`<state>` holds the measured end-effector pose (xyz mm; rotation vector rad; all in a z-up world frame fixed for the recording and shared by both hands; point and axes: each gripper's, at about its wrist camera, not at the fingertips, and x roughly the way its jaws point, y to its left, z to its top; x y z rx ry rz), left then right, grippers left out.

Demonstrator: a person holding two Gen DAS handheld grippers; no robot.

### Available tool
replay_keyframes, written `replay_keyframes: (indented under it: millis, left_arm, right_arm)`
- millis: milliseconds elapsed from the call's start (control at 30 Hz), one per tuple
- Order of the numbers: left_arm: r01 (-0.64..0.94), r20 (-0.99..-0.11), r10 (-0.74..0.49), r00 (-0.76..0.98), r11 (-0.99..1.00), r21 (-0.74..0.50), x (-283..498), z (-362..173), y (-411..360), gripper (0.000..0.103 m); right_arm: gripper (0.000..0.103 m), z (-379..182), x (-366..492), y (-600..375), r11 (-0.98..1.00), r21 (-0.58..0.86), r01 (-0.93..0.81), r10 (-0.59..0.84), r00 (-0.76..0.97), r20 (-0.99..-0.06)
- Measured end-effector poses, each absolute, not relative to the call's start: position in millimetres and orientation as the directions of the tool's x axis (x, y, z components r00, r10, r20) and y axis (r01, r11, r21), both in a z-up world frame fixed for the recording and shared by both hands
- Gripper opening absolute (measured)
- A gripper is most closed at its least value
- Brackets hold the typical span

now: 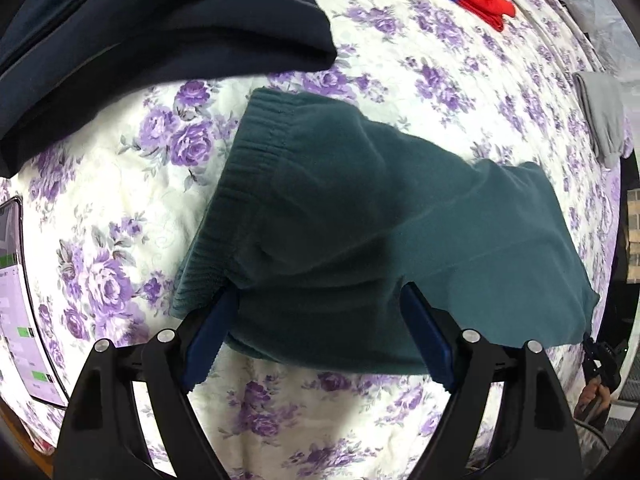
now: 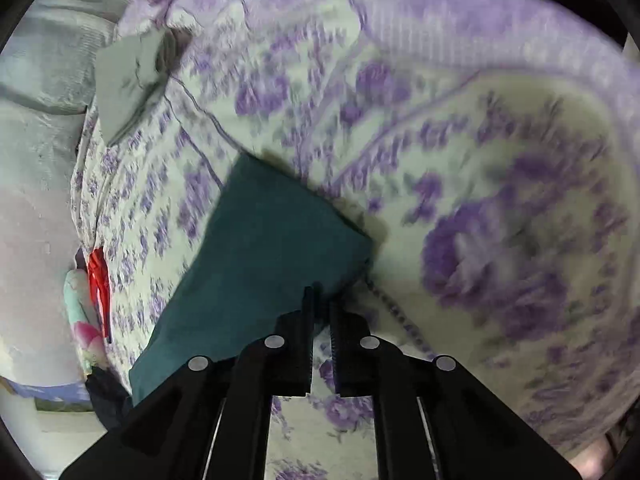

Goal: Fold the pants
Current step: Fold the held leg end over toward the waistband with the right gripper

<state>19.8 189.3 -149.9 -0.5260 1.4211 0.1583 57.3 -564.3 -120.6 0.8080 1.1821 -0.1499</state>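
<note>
My teal fleece pants with the ribbed waistband (image 1: 360, 216) lie folded lengthwise on the white bedspread printed with purple roses (image 1: 120, 208), waistband toward the far left, leg ends trailing right. My left gripper (image 1: 320, 320) stands wide, its blue pads straddling the near edge of the waist end; the cloth passes between them but neither pad seems to press it, so I count it released. My right gripper (image 2: 322, 304) is nearly closed at the near corner of the leg end (image 2: 264, 248); that view is smeared, and I can't be sure the tips pinch any fabric, though the gap between them shows bedspread rather than teal. I judge I'm at the cross fold, setting up grips. Next I need both corners firmly pinched, then the leg end carried over to the waistband, edges level.
</note>
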Motion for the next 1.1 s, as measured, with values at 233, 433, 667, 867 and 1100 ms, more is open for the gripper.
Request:
replay_keyframes:
  millis: [233,433,667,867,1100]
  left_arm:
    - [-0.425,-0.96,-0.18,0.213,0.868,-0.257,8,-136,188,0.081]
    - [-0.443,-0.956,-0.147,0.253,0.861,-0.25,3,-136,178,0.082]
    - [-0.499,-0.951,-0.12,0.285,0.828,-0.254,0,-147,184,0.077]
    - [-0.437,-0.949,-0.072,0.307,0.875,-0.208,4,-116,168,0.077]
    - [-0.453,-0.936,-0.047,0.35,0.866,-0.212,8,-113,168,0.081]
  right_arm:
    - [0.042,-81,108,-551,0.87,0.353,0.344,0.153,0.494,-0.856]
    - [0.03,-123,153,-534,0.932,0.242,0.27,0.131,0.371,-0.919]
    - [0.02,-118,160,-534,0.945,0.194,0.264,0.066,0.425,-0.903]
    - [0.036,-88,159,-529,0.94,0.148,0.307,-0.021,0.486,-0.874]
    - [0.037,-124,149,-480,0.982,0.18,0.059,0.157,0.274,-0.949]
